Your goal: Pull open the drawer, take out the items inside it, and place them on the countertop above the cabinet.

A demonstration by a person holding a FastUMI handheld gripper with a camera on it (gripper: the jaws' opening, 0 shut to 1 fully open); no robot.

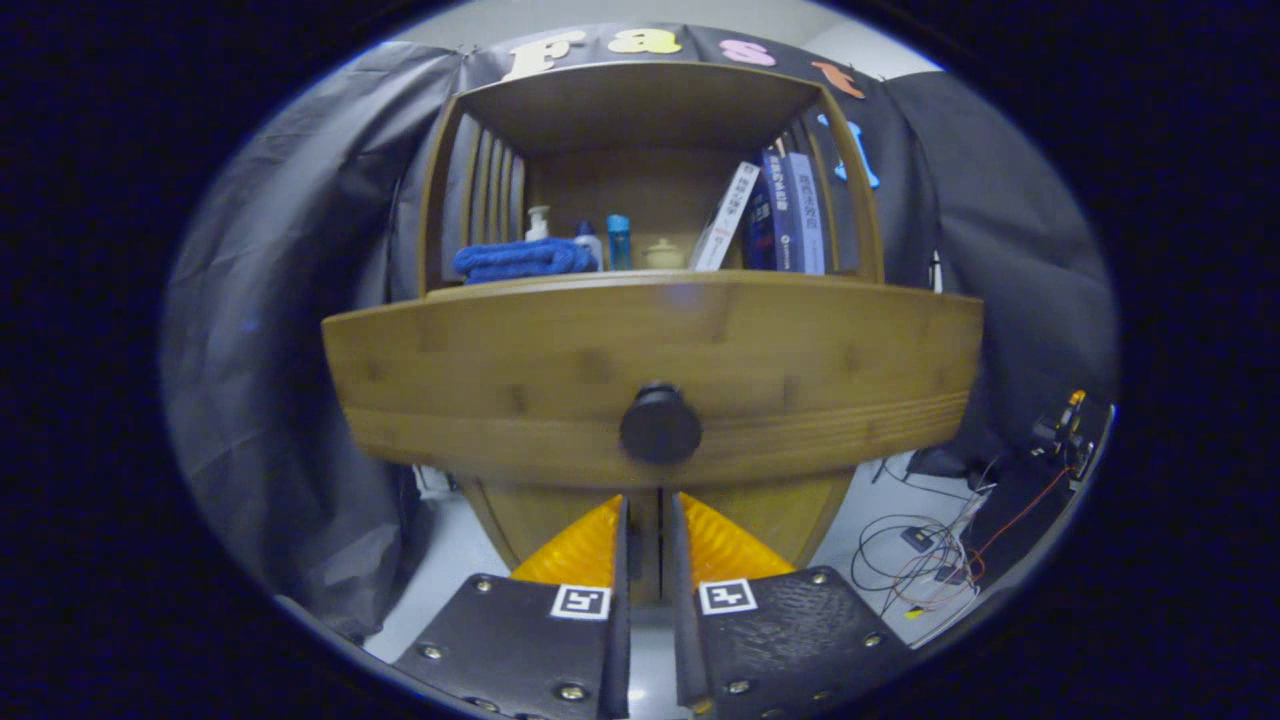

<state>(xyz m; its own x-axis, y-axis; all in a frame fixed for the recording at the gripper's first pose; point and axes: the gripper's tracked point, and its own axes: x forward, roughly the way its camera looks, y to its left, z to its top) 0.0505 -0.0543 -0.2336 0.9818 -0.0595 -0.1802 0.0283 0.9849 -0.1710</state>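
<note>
Gripper view: jaws nearly closed (empty) below knob.

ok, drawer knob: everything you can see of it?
The knob is round, dark, matte-looking, material unclear. It sits on the middle of the wooden drawer front, sticking out towards the camera. The gripper sits just below it, fingers nearly together with a narrow gap, not on it. Nothing visibly touches the knob.

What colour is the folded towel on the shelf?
Blue. The folded towel shows best in the gripper view, beyond the round black drawer knob.
</note>
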